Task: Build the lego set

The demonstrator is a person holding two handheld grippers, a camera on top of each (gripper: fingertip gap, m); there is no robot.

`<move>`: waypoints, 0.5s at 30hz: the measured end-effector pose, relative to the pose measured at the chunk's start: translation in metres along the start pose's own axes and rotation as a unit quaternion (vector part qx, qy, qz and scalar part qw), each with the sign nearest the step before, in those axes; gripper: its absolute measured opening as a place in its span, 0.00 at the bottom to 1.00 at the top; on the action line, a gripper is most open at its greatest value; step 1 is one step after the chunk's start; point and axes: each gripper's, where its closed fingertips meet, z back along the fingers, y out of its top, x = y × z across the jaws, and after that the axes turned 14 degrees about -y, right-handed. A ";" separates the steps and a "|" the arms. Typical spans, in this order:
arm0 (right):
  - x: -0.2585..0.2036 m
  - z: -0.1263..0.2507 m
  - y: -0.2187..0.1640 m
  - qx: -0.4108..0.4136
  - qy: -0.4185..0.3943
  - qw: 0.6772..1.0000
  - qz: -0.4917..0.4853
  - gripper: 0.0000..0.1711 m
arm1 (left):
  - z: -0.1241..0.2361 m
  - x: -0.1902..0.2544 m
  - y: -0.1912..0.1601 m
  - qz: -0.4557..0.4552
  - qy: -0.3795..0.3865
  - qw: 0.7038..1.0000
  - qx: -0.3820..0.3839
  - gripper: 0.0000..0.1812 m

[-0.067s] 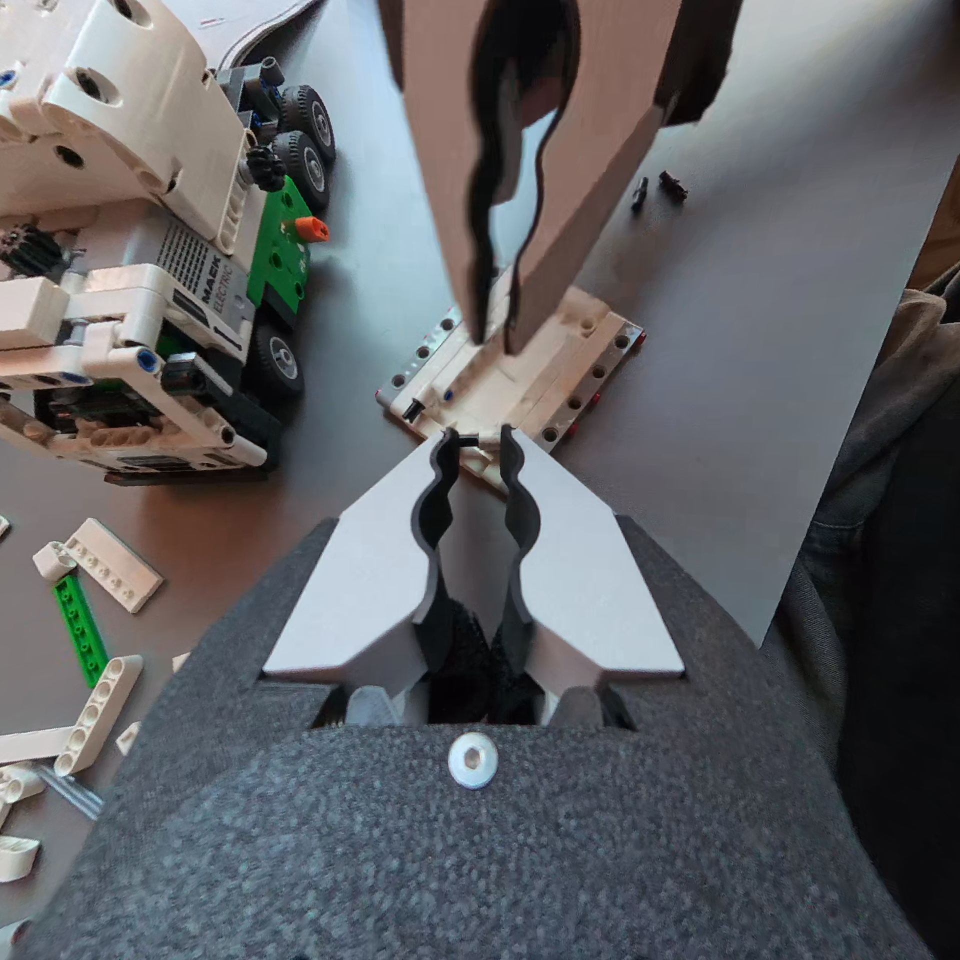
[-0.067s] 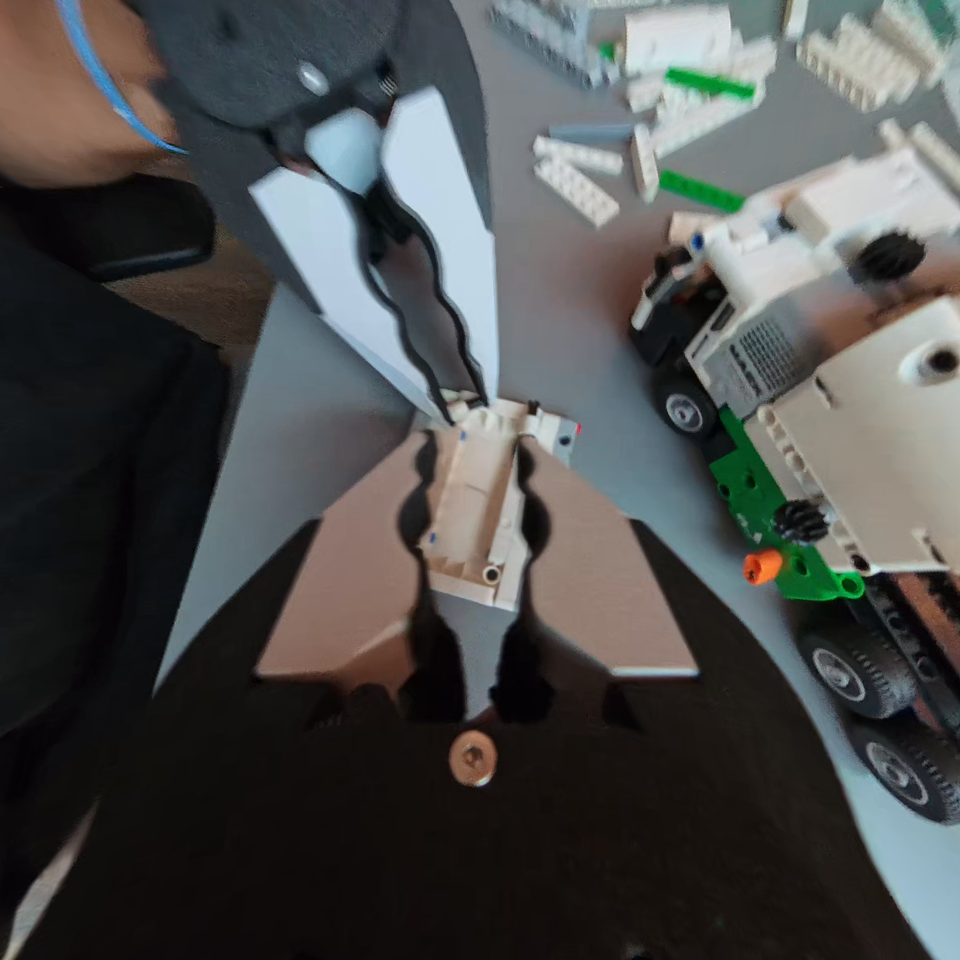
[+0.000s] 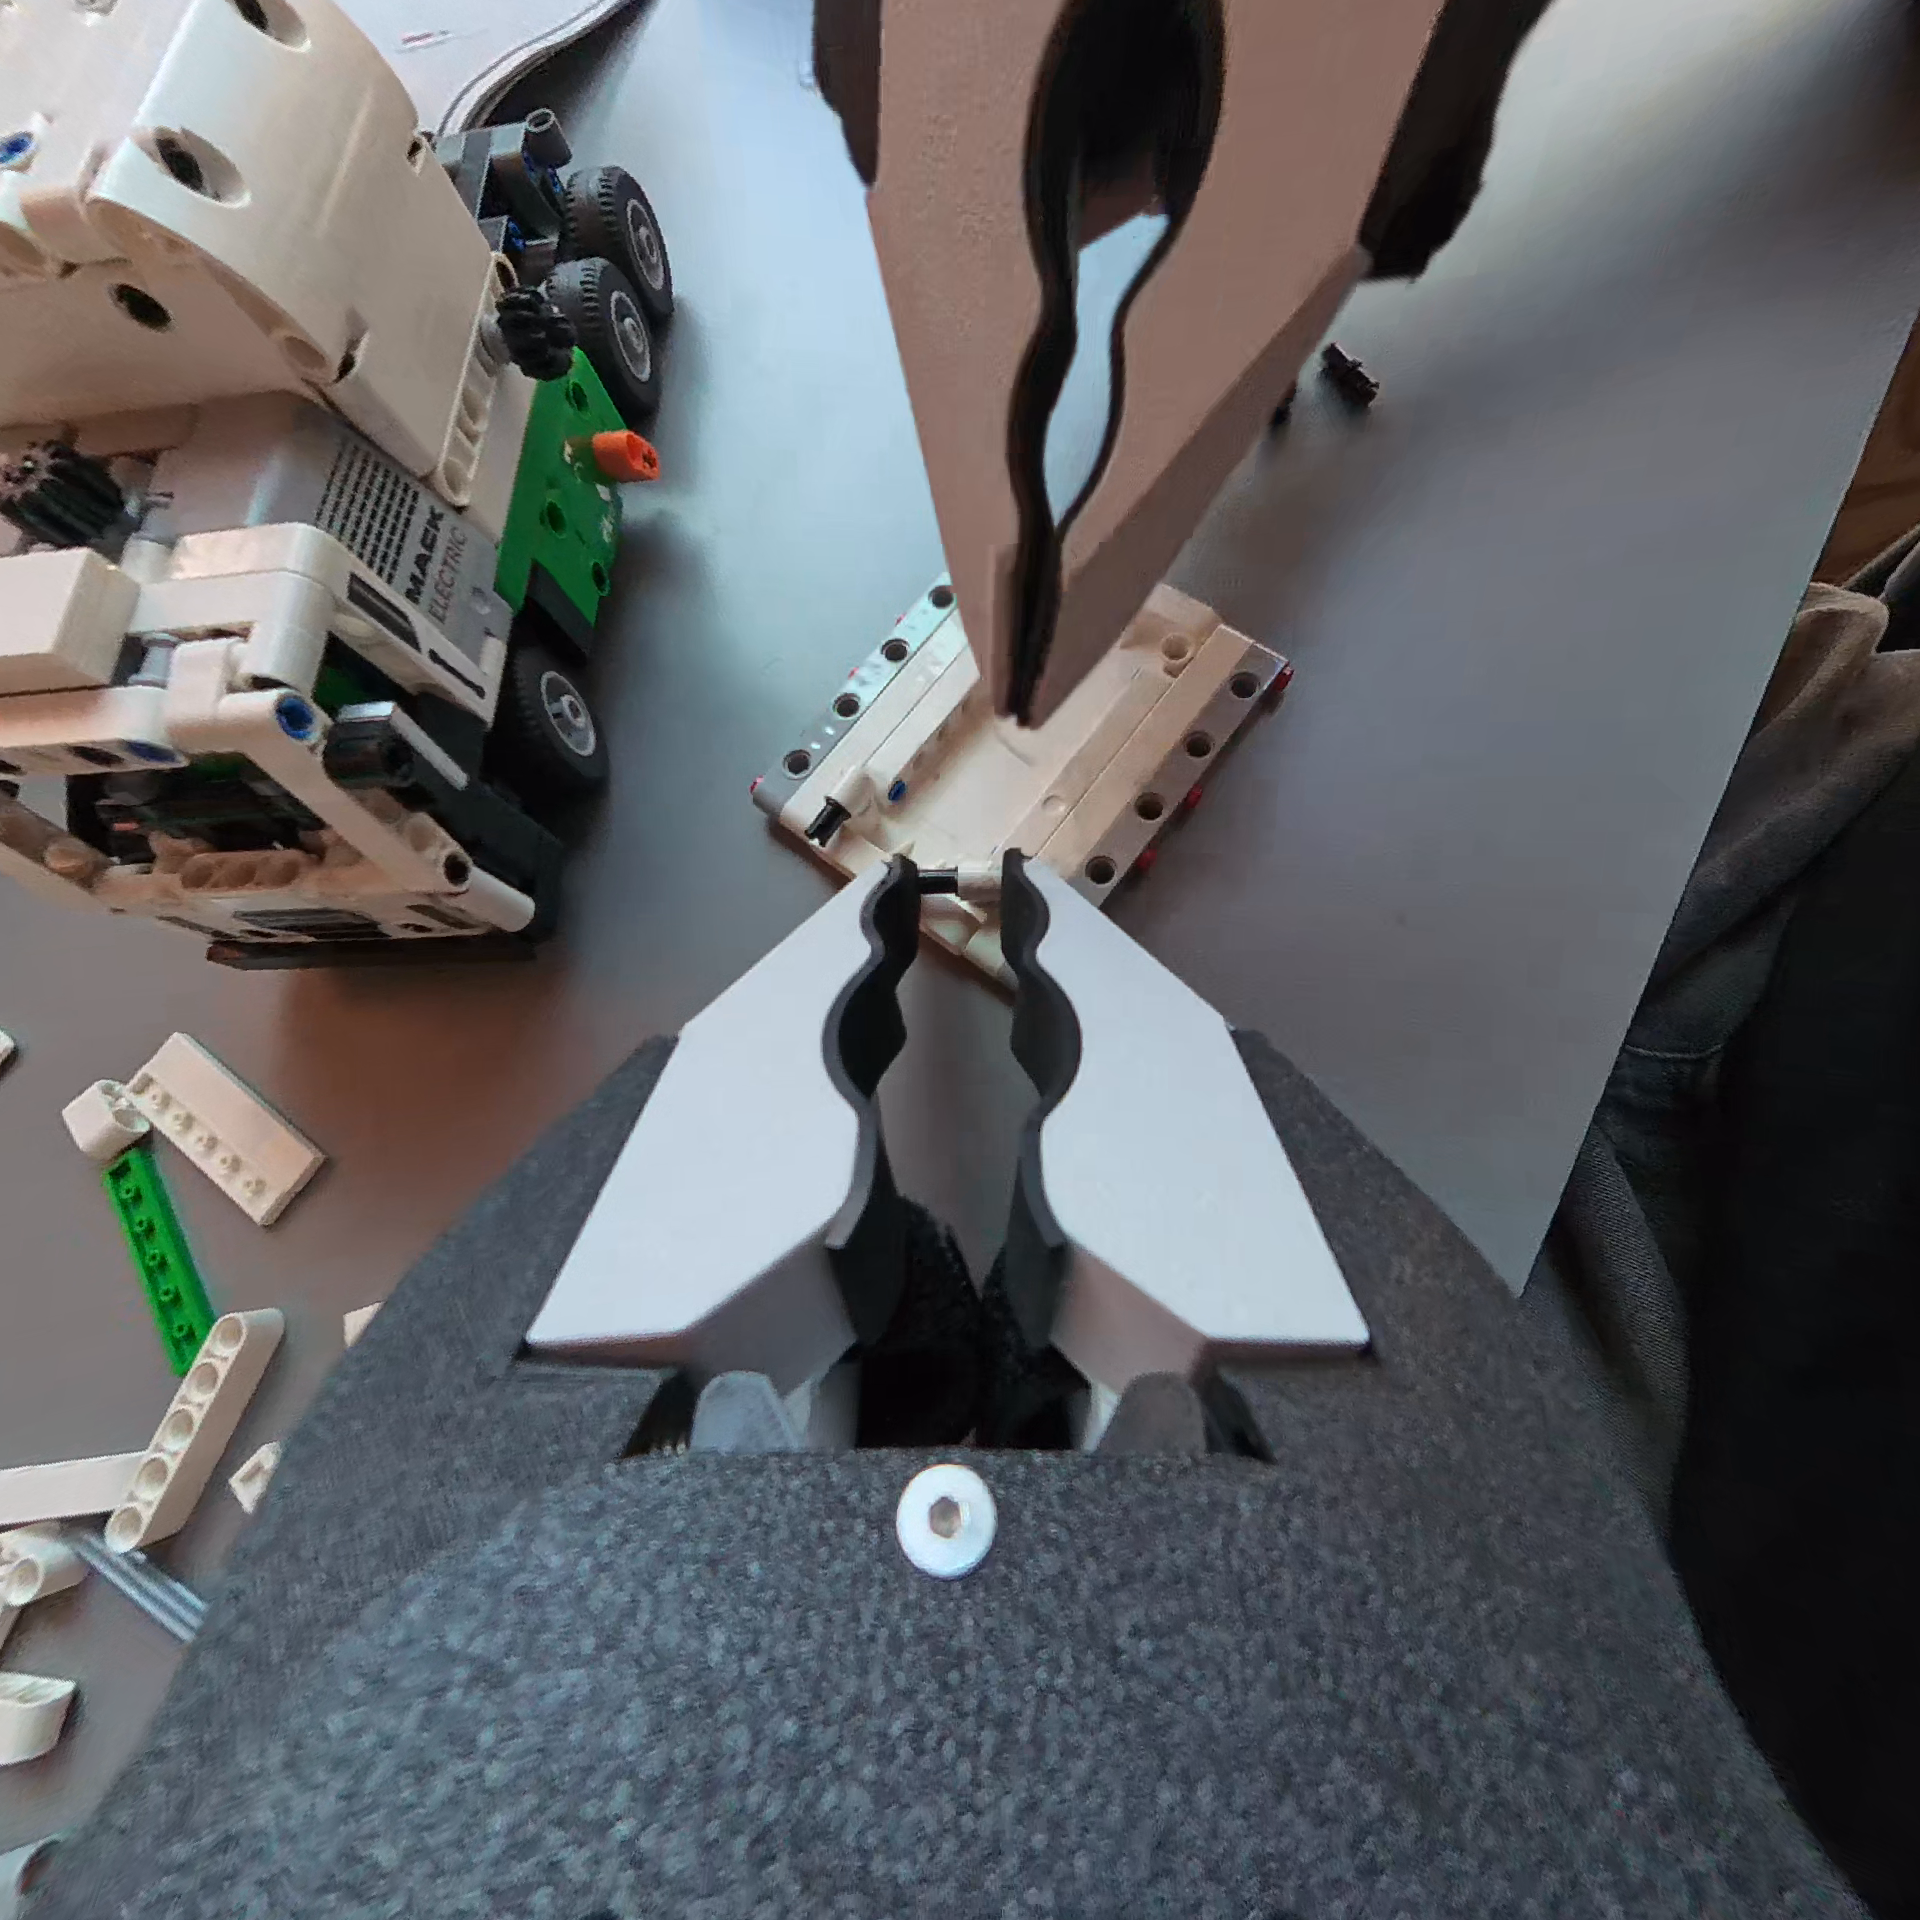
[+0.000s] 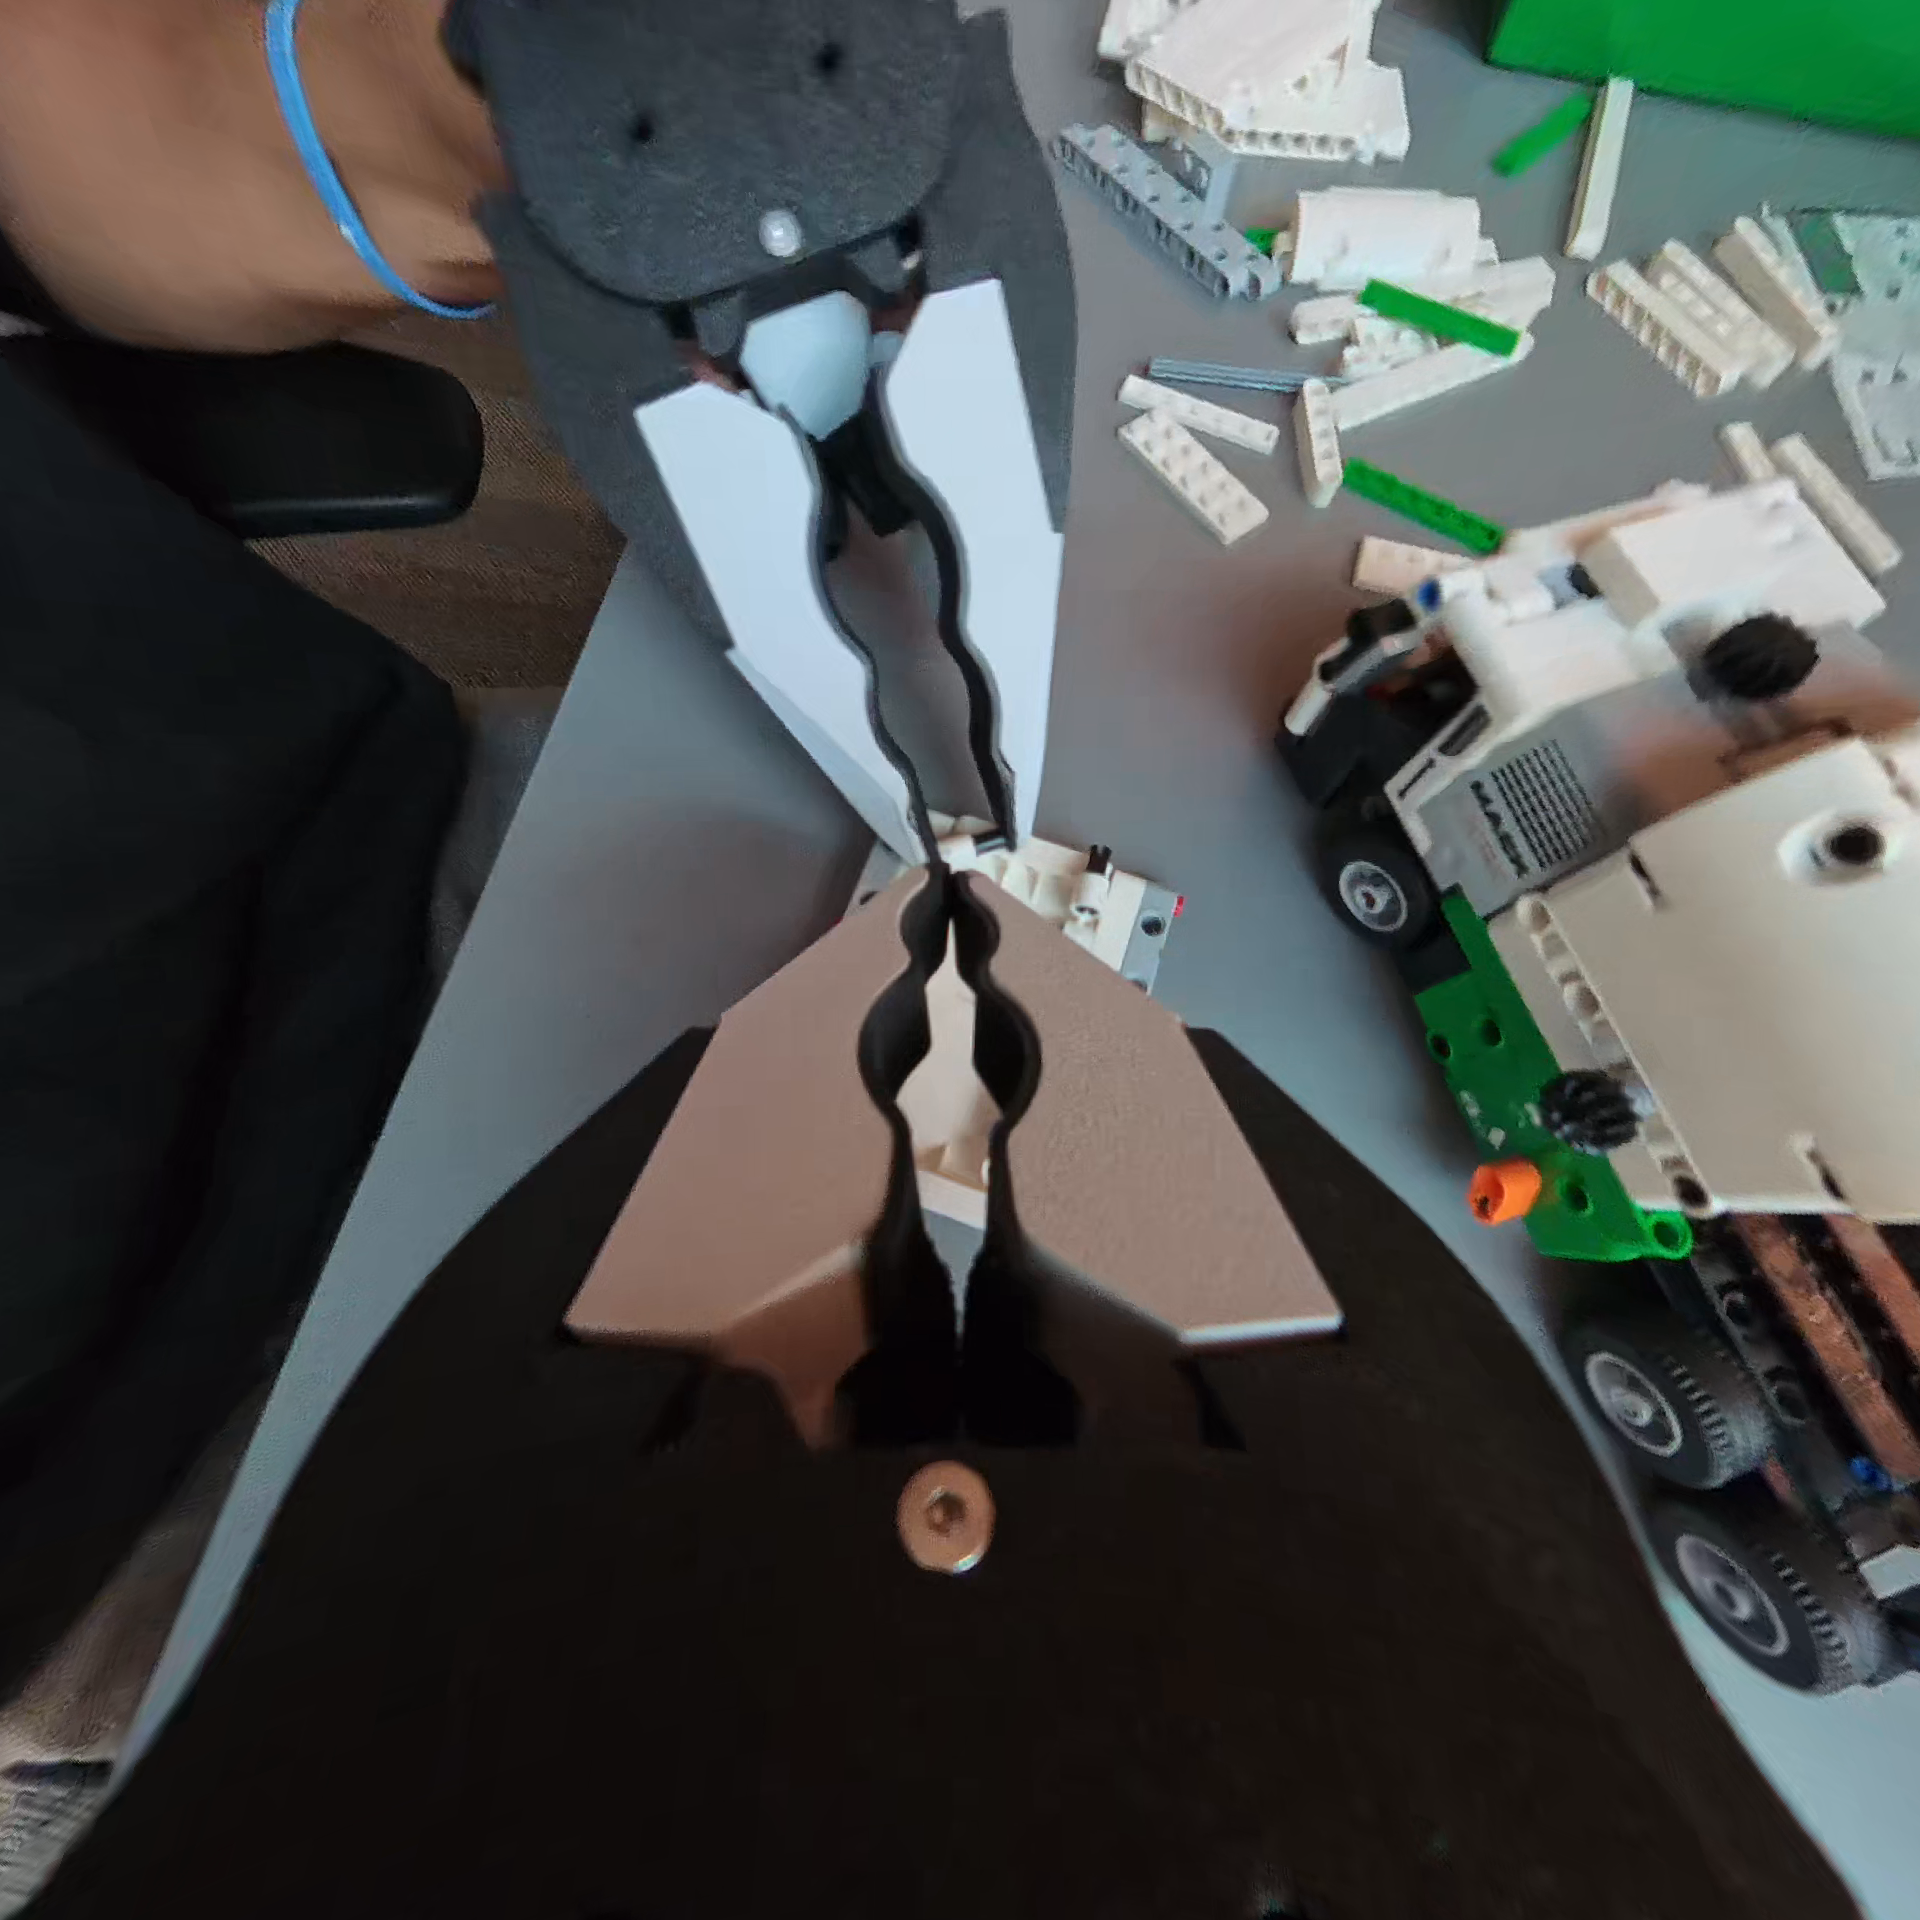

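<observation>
1. Left gripper, grey fingers, clamped on a small black pin with a white end piece, right at the near edge of the white panel sub-assembly.
2. Right gripper, tan fingers, tips pressed together with nothing visible between them, pointing down onto the top of the panel sub-assembly; in the left wrist view its tips touch the panel's middle.
3. Panel sub-assembly lies flat on the grey table, grey holed beams along two sides, between both grippers.
4. Part-built white and green truck stands on the table beside the panel, not touching it; orange connector sticks out of its green plate.
5. Loose white and green beams lie scattered near the truck; bigger pile of parts farther back.
6. Two small black pins lie apart, near the table's edge.
7. Person's wrist with a blue band behind the left gripper.
</observation>
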 end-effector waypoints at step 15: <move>-0.016 -0.025 -0.020 -0.063 0.007 0.998 0.017 0.00 | 0.001 0.000 0.000 -0.007 0.005 1.000 -0.003 0.07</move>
